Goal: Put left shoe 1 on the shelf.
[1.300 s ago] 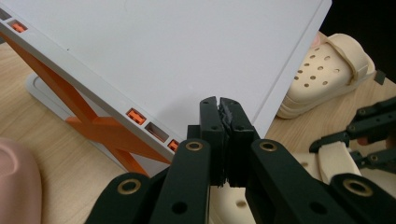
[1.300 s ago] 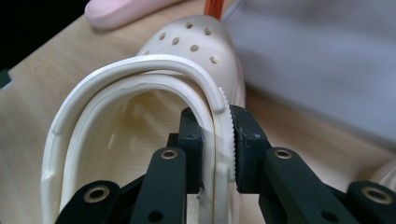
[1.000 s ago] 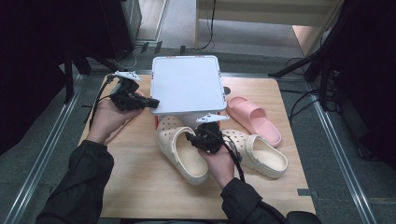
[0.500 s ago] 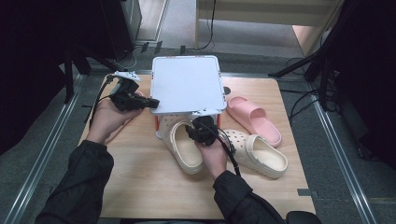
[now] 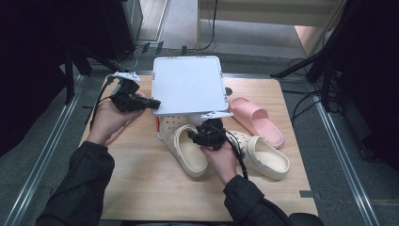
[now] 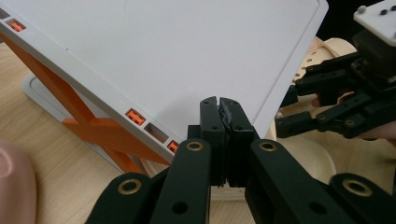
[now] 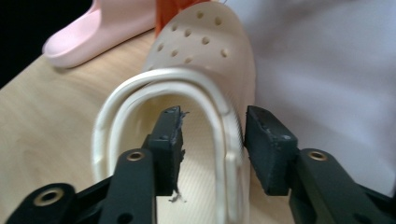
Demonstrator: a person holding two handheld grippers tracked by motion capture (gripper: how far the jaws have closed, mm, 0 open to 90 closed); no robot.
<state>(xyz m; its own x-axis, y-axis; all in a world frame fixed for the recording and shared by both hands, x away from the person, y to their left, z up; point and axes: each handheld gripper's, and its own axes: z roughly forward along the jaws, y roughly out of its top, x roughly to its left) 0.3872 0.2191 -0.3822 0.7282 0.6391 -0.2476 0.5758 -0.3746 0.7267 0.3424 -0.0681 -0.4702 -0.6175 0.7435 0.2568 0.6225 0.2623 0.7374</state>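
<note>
1. A cream clog [image 5: 186, 148] lies on the wooden table [image 5: 141, 188], its perforated toe tucked under the front edge of a white shoe rack [image 5: 188, 84] with orange side braces, its open heel end toward the person.
2. In the right gripper view, the same clog's side wall [image 7: 229, 135] stands between the two black jaws, one jaw inside the shoe and the other outside it; the jaws are parted around the wall and a gap shows on the outer side, so the clog is straddled rather than pinched.
3. The right gripper [image 5: 207, 136], held in the person's right hand [image 5: 221, 157], sits over the clog's inner side, just beside the rack's front edge.
4. A second cream clog [image 5: 263, 153] lies just to the right of the first, angled outward, and a pink slide sandal [image 5: 256, 120] rests beyond it, near the rack's right corner.
5. The left gripper [image 5: 149, 104], in the left hand [image 5: 110, 117], reaches to the rack's left front corner; in the left gripper view its jaws are pressed together, tips against the rack's slanted white shelf [image 6: 187, 56], and whether they grip its edge cannot be told.
6. The person's dark sleeves [image 5: 82, 183] enter from the bottom of the high view.
7. Black stands and cables line the floor around the table.
</note>
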